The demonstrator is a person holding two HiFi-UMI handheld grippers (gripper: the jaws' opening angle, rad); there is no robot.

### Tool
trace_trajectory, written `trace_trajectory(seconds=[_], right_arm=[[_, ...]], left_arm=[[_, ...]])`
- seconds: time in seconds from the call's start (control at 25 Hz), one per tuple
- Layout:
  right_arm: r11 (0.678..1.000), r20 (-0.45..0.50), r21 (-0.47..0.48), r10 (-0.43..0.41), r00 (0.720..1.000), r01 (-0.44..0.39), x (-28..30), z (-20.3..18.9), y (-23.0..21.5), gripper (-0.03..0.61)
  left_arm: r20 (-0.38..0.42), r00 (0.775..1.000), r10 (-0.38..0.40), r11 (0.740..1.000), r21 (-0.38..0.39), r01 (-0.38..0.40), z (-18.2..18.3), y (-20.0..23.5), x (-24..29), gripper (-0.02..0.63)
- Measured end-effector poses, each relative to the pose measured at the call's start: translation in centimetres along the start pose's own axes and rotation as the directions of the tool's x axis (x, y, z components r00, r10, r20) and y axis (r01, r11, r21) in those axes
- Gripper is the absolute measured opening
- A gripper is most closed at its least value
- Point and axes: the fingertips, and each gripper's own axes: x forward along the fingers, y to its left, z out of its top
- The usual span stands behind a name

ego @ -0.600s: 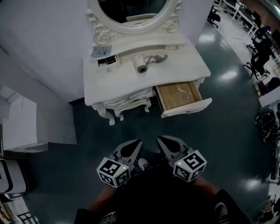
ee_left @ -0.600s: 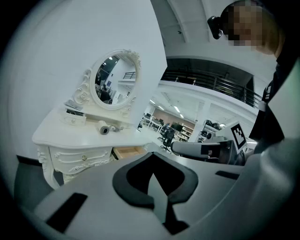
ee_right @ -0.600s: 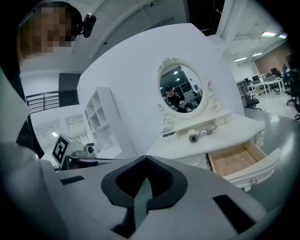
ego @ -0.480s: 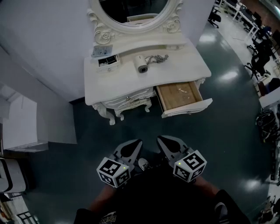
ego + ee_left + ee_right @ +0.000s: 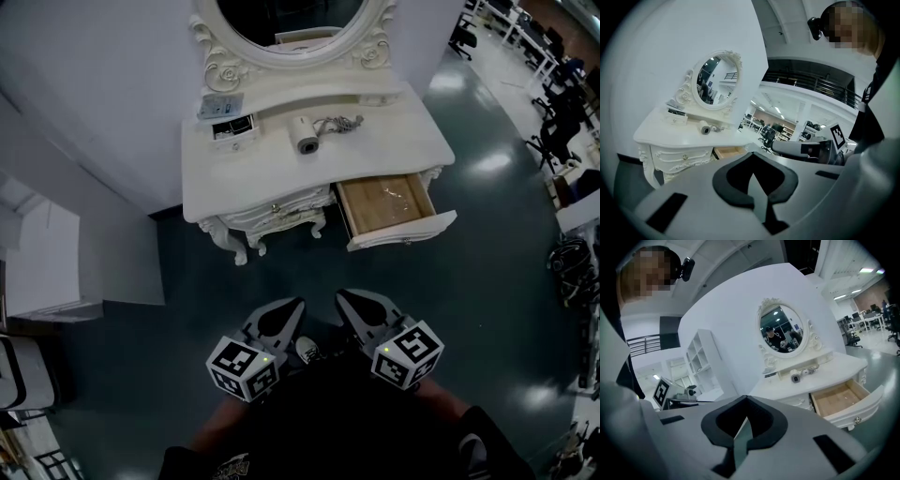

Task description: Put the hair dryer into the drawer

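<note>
Far left: white shelf (image 5: 42, 253) against the wall, well apart from the table.

Centre, top: white carved table (image 5: 234, 183) against the wall, with an oval mirror (image 5: 281, 14) above it. On the tabletop, left to right:
- small box (image 5: 231, 131) with its own little drawer, at the left rear
- dryer (image 5: 305, 139), lying on its side near the middle of the top, open end towards the front edge
- cord (image 5: 339, 123), loosely bunched just right of the dryer, touching it

The dryer sits on the tabletop, outside the drawer, and neither gripper is near it.

Right of centre: drawer (image 5: 386, 204) pulled out from the table's right front, its wooden bottom in plain sight. It lies below and to the right of the dryer.

Bottom of the head view, over the dark floor (image 5: 487, 281):
- left gripper (image 5: 286, 314): jaws clenched tip to tip, nothing between them; well short of the table
- right gripper (image 5: 361, 307): jaws likewise pressed together, grasping nothing; just beside the left one, pointed at the table

Far right: office chairs (image 5: 561, 117) at desks, well apart from the table.
</note>
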Motion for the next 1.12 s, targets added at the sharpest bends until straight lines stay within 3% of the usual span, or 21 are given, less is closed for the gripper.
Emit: trace_trajectory(seconds=[0.4, 1.12], right_arm=[[0.999, 0.034, -0.035, -0.017, 0.999, 0.018, -1.1, 0.9, -0.7, 0.029], [0.993, 0.007, -0.099, 0.073, 0.997, -0.072, -0.9, 6.3, -8.2, 0.029]], left_arm=[[-0.009, 1.000, -0.015, 1.000, 0.010, 0.015, -0.2, -0.8, 0.8, 0.003], [0.036, 0.995, 0.093, 0.996, 0.003, -0.093, 3.8, -0.7, 8.4, 0.003]])
